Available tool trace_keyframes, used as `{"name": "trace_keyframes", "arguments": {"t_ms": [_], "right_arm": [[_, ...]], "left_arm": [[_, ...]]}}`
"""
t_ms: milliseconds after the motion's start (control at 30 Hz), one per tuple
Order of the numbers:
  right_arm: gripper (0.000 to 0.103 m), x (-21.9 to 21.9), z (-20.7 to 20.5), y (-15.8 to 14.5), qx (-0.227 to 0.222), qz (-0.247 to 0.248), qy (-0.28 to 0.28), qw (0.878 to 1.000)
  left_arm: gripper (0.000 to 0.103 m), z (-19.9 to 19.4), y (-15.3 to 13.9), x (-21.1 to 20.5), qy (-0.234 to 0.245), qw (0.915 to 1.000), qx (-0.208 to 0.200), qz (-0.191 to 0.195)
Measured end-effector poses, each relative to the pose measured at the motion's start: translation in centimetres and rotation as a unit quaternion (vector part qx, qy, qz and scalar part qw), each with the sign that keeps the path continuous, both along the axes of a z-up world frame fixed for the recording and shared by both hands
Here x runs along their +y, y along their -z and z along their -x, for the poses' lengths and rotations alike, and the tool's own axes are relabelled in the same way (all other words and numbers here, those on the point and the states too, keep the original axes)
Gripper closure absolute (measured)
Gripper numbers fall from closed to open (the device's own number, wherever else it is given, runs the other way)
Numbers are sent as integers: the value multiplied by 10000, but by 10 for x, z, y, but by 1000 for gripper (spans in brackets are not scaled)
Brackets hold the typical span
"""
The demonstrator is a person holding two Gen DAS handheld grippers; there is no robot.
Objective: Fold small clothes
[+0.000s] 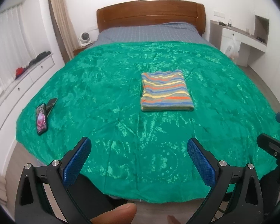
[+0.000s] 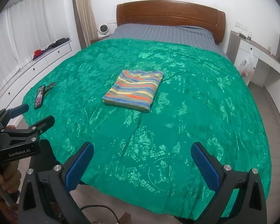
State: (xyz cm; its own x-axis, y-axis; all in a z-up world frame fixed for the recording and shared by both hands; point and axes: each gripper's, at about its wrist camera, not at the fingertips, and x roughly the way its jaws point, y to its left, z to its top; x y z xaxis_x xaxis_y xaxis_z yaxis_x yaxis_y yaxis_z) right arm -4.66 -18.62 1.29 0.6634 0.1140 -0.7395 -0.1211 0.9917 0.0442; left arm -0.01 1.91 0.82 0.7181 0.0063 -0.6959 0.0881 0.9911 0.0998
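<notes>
Striped garment [image 1: 166, 91] lies folded mid-bedspread [image 1: 102, 85]. My left tongs [image 1: 139, 160] and right tongs [image 2: 141, 165] gape empty at the foot edge. Leave it squared; don't snag.

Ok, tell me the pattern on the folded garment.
Horizontal stripes in blue, orange, yellow and grey on the folded garment; clearest in the left wrist view.

The bed [image 1: 121, 35] has a green blanket [image 1: 102, 93] with a folded stripy top [image 1: 166, 91] and a phone [image 1: 41, 118] on it.

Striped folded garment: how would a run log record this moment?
striped folded garment: flat on green bedspread | left tongs: open | right tongs: open
</notes>
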Motion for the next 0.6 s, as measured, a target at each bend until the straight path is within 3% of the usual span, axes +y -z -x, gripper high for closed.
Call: {"name": "trace_keyframes", "arguments": {"t_ms": [600], "right_arm": [[0,21,24,-22,64,9,-140,9999]], "left_arm": [[0,26,-19,5,20,9999,71,103]]}}
